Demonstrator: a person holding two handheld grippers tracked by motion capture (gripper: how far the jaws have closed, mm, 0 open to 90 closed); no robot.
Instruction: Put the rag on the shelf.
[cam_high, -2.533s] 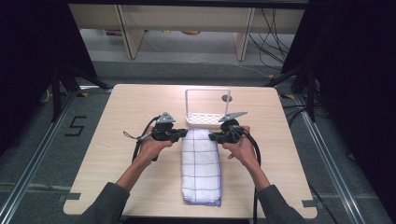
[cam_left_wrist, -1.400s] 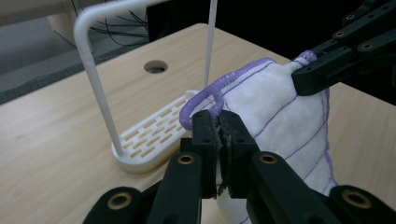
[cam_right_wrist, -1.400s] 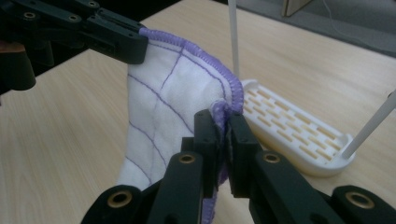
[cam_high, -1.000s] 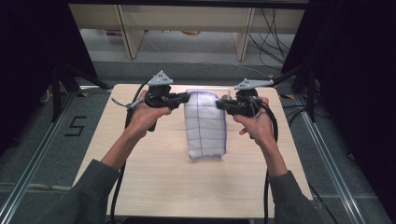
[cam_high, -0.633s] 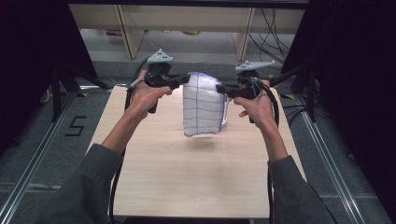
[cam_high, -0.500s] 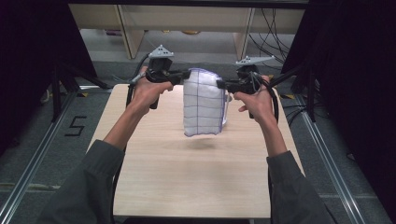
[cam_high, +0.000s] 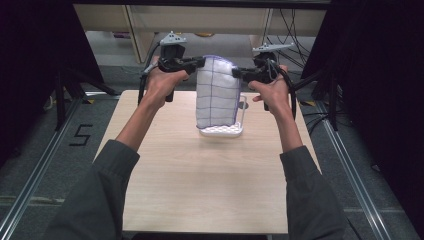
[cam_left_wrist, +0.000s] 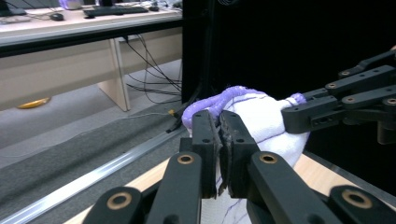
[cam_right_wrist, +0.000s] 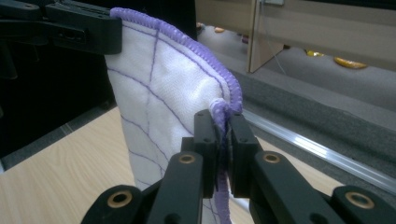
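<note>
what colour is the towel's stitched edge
Purple, on a white towel with thin purple grid lines; clearest in the right gripper view.

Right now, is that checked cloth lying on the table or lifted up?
Lifted: the cloth hangs above the table, its top corners pinched by the left gripper and right gripper.

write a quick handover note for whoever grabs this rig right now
Left tool: shut on the towel's top left corner.
Right tool: shut on its top right corner.
Towel: white with purple grid lines, held up in the air, hanging between the tools above the white rack on the table.
Done: towel lifted off the table.
Left: probably lower it over the rack's bar, then open both tools.
</note>
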